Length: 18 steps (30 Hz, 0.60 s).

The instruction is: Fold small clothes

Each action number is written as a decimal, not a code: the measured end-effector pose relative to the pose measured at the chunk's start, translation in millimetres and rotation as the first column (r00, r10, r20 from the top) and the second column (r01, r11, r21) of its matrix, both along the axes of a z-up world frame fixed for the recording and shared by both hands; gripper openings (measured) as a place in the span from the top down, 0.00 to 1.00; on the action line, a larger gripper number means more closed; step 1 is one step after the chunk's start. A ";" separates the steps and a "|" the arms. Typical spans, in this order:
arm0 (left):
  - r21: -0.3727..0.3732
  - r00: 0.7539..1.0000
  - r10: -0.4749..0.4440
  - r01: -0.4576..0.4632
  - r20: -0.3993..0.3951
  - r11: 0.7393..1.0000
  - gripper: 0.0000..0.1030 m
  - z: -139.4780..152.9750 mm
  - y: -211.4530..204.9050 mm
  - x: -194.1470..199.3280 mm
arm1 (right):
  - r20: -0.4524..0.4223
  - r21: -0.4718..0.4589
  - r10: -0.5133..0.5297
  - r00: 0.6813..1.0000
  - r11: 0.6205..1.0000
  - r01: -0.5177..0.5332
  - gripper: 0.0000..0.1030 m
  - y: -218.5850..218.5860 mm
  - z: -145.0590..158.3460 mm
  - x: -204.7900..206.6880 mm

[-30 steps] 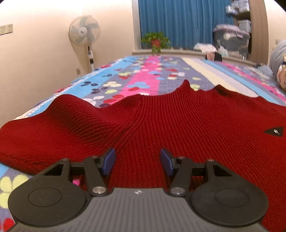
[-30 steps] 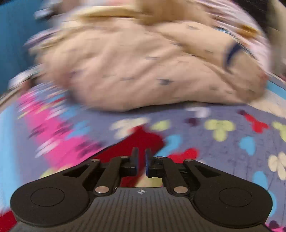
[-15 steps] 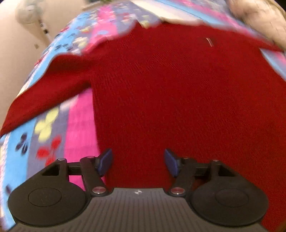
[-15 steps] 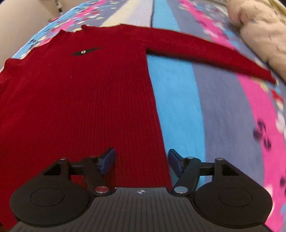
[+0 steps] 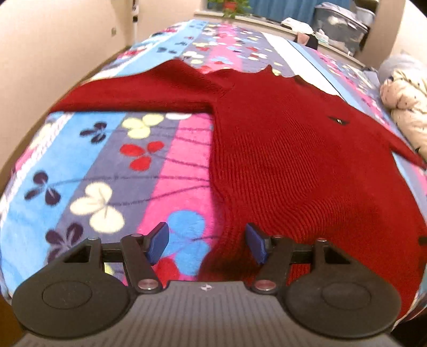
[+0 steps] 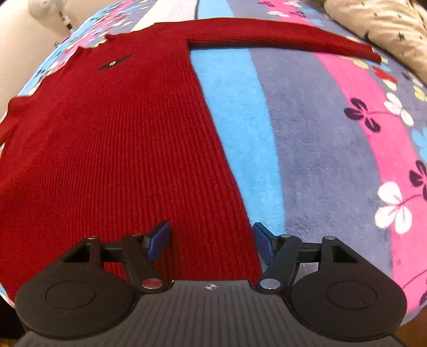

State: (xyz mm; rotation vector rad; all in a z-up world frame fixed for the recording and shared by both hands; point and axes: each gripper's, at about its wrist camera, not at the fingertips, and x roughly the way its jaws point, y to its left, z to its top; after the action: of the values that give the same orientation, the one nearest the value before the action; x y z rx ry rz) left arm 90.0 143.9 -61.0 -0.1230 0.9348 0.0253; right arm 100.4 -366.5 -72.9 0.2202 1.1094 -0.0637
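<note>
A dark red knit sweater (image 5: 280, 149) lies flat and face up on a flowered bedspread (image 5: 106, 165), both sleeves spread out sideways. It also shows in the right wrist view (image 6: 120, 138), with a small black logo (image 6: 114, 62) on the chest. My left gripper (image 5: 206, 245) is open and empty, its jaws straddling the sweater's lower left hem corner. My right gripper (image 6: 212, 244) is open and empty, its jaws straddling the sweater's lower right side edge near the hem.
A beige quilt (image 6: 381, 29) is bunched at the right side of the bed, near the right sleeve's cuff (image 6: 368, 52). A wall (image 5: 53, 48) runs along the bed's left side. Storage boxes (image 5: 341, 18) and a potted plant (image 5: 226, 5) stand beyond the far end.
Both grippers have pulled back to the sweater's hem end and face along its body. The right gripper, shut a second ago, is now open. The left has shifted left onto the hem corner.
</note>
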 end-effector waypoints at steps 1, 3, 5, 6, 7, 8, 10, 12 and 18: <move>-0.010 1.000 0.004 -0.005 -0.010 1.000 0.33 -1.0 1.1 0.0 | 0.005 -0.010 0.005 1.000 1.000 -0.005 0.33 2.9 -0.7 -0.9; -0.031 1.000 0.007 -0.008 -0.025 0.999 0.33 -3.4 2.8 -0.8 | 0.012 -0.013 0.000 1.000 1.000 0.000 0.33 4.0 -1.0 -3.2; -0.060 0.999 0.008 -0.010 -0.031 0.998 0.33 -3.6 3.2 -5.1 | 0.015 -0.006 -0.012 1.000 1.000 0.012 0.34 2.2 -0.5 -6.6; -0.082 0.999 0.007 -0.010 -0.035 0.997 0.33 -3.8 4.2 -6.7 | 0.017 -0.003 -0.018 1.000 1.000 0.019 0.36 2.2 -0.5 -7.3; -0.106 0.999 0.000 -0.005 -0.043 0.994 0.33 -3.9 4.4 -9.4 | 0.019 -0.003 -0.024 1.000 1.000 0.024 0.38 1.2 -0.1 -9.3; -0.129 0.998 -0.015 0.007 -0.057 0.992 0.33 -7.4 4.4 -9.6 | 0.020 -0.004 -0.025 0.999 1.000 0.026 0.39 0.3 0.5 -10.5; -0.155 0.994 -0.062 0.048 -0.089 0.987 0.32 -14.6 -1.7 -9.4 | 0.024 -0.007 -0.022 0.999 1.000 0.022 0.48 0.7 0.5 -10.3; -0.093 0.990 -0.098 0.089 -0.102 0.992 0.32 -21.0 -11.7 -7.8 | 0.030 -0.010 -0.021 0.999 1.000 0.021 0.61 0.5 1.3 -10.5; -0.020 0.983 -0.122 0.120 -0.134 0.993 0.33 -34.9 -18.5 -1.7 | 0.049 0.029 -0.046 0.998 0.999 0.044 0.78 -6.1 5.8 -12.9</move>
State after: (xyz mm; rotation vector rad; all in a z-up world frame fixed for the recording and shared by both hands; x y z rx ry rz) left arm 88.3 125.5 -95.9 -0.0762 1.0768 -0.0852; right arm 87.5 -372.6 -67.1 0.2704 1.0566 -0.0828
